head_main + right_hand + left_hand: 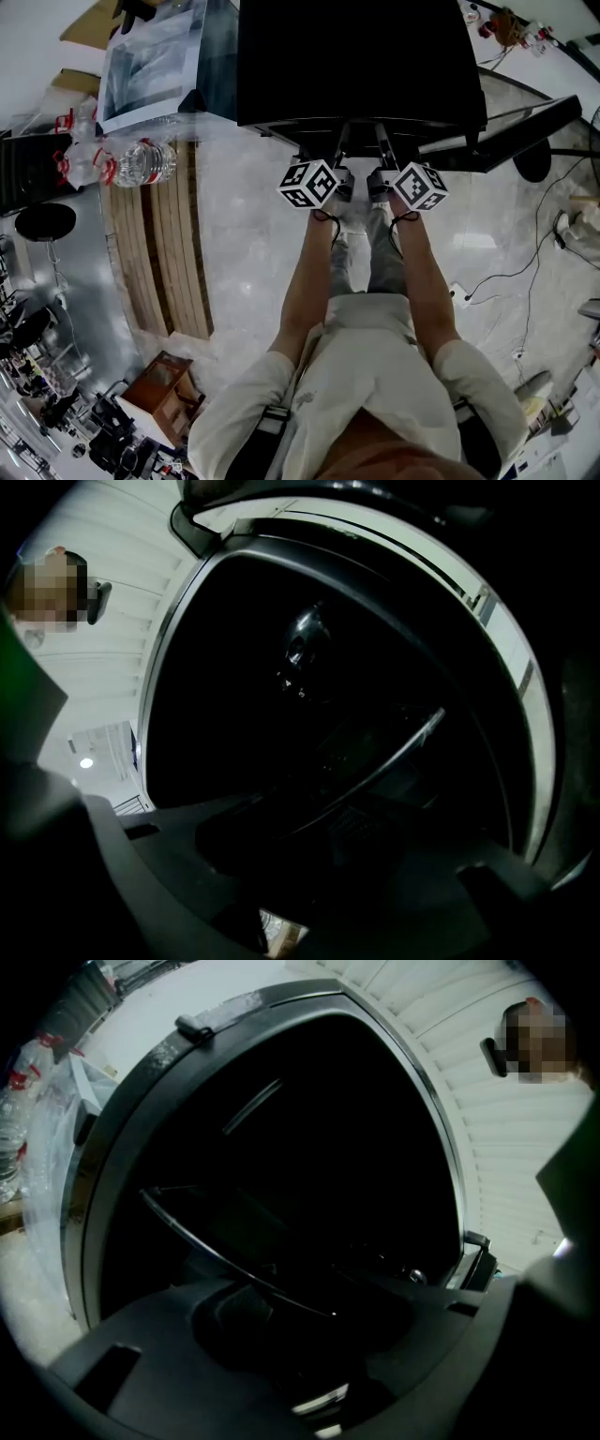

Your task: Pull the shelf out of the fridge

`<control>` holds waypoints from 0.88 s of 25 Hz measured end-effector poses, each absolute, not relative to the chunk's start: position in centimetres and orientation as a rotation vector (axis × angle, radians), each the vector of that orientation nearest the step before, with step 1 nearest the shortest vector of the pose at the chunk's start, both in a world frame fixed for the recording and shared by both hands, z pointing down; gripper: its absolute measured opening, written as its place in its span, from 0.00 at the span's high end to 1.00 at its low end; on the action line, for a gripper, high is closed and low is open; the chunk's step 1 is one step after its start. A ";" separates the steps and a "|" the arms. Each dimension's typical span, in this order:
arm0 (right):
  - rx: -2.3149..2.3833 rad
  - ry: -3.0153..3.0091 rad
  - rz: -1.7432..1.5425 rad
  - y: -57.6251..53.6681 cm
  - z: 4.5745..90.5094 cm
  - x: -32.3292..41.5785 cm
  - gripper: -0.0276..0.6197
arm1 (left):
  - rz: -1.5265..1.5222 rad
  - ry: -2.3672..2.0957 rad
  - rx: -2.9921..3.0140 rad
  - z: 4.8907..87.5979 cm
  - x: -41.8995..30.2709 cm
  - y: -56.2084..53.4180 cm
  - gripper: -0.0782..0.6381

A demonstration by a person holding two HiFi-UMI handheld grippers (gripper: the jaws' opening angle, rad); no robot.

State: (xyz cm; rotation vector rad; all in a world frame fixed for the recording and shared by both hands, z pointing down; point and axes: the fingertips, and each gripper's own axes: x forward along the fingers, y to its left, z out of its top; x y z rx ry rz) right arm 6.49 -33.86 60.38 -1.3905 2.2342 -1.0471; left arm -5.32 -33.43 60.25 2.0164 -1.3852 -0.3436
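From above, the black fridge stands in front of me with its door swung open to the right. Both grippers reach side by side into its front, the left gripper beside the right gripper. In the left gripper view the dark interior shows a glass shelf whose front edge runs down into the left gripper. Its jaws are drawn close over that edge. In the right gripper view the same shelf slants into the right gripper, which is likewise shut on its edge. The contact points are lost in darkness.
Packs of water bottles lie on a wooden pallet to the left of the fridge. A black stool and a brown box stand further left. Cables trail over the marble floor on the right.
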 end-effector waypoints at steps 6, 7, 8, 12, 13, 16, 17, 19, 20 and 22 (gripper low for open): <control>-1.352 2.197 -1.041 -32.9 59.7 6.5 0.75 | -0.377 -1.370 2.023 59.5 -5.3 -32.6 0.64; -1.347 2.189 -1.041 -32.7 59.6 6.5 0.76 | -0.381 -1.367 2.024 59.5 -5.3 -32.4 0.64; -1.342 2.185 -1.041 -32.5 59.5 6.5 0.76 | -0.385 -1.364 2.025 59.4 -5.3 -32.2 0.64; -1.327 2.174 -1.035 -31.7 59.1 6.5 0.76 | -0.397 -1.351 2.030 59.0 -5.3 -31.5 0.65; -1.324 2.172 -1.033 -31.5 59.1 6.5 0.76 | -0.400 -1.349 2.030 58.9 -5.3 -31.4 0.65; -1.318 2.168 -1.031 -31.0 59.0 6.5 0.76 | -0.402 -1.343 2.030 58.8 -5.4 -30.8 0.65; -1.316 2.167 -1.030 -30.8 59.0 6.5 0.76 | -0.401 -1.341 2.031 58.8 -5.4 -30.7 0.65; -1.311 2.167 -1.026 -30.5 58.9 6.5 0.76 | -0.399 -1.338 2.033 58.8 -5.4 -30.4 0.65; -1.308 2.166 -1.024 -30.3 58.8 6.5 0.76 | -0.399 -1.338 2.034 58.7 -5.4 -30.2 0.65; -1.304 2.164 -1.024 -30.0 58.7 6.4 0.76 | -0.400 -1.336 2.036 58.6 -5.5 -29.9 0.65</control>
